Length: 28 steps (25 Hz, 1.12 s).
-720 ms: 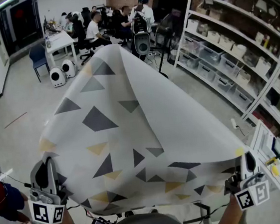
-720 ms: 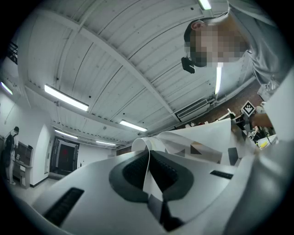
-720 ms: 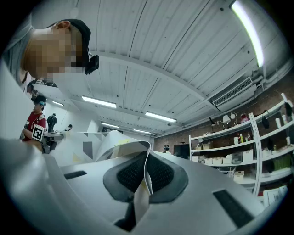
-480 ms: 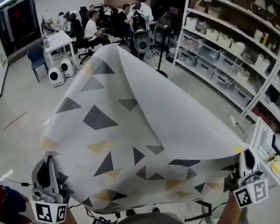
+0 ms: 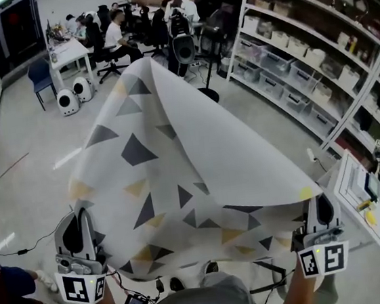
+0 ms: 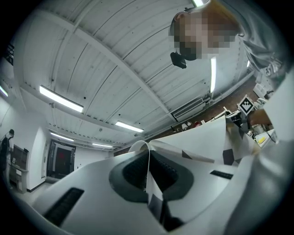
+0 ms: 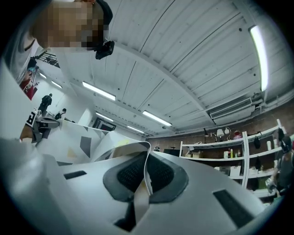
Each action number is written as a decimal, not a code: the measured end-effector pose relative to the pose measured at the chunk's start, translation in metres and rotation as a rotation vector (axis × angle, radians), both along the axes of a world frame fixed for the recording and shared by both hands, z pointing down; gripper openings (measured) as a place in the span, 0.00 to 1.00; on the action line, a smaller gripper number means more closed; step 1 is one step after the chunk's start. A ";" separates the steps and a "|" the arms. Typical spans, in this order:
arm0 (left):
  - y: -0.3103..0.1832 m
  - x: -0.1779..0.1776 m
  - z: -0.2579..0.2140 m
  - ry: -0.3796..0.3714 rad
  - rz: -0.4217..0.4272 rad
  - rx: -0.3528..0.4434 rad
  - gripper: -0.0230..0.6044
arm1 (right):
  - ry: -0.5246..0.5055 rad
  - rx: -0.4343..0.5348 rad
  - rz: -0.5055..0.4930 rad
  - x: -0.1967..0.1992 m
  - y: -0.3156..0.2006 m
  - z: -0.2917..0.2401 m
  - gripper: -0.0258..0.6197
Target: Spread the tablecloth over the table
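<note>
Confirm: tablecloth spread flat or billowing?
Billowing. The tablecloth arches up in midair, corners pinched in left tool and right tool.

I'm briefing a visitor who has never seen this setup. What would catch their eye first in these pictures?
The big tablecloth with grey and yellow triangles, arched up in the air, fills the head view. The left gripper and right gripper each pinch its near edge, at bottom left and bottom right. Behind it, shelves line the right side and people sit at desks far back.
</note>
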<state>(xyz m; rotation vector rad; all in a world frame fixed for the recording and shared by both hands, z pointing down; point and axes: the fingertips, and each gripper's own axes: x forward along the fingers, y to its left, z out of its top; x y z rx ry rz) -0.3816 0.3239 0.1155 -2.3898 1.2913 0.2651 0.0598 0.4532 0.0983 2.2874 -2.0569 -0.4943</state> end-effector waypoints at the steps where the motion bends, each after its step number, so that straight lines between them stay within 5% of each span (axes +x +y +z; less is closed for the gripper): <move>1: -0.001 0.010 0.002 -0.005 0.003 0.003 0.03 | 0.007 0.000 0.000 0.006 -0.003 0.003 0.06; 17: 0.003 0.185 0.009 -0.111 0.045 0.055 0.03 | -0.023 -0.033 -0.174 0.059 -0.061 0.038 0.06; 28: -0.007 0.249 0.028 -0.156 -0.013 -0.008 0.03 | -0.024 -0.029 -0.261 0.106 -0.088 0.048 0.06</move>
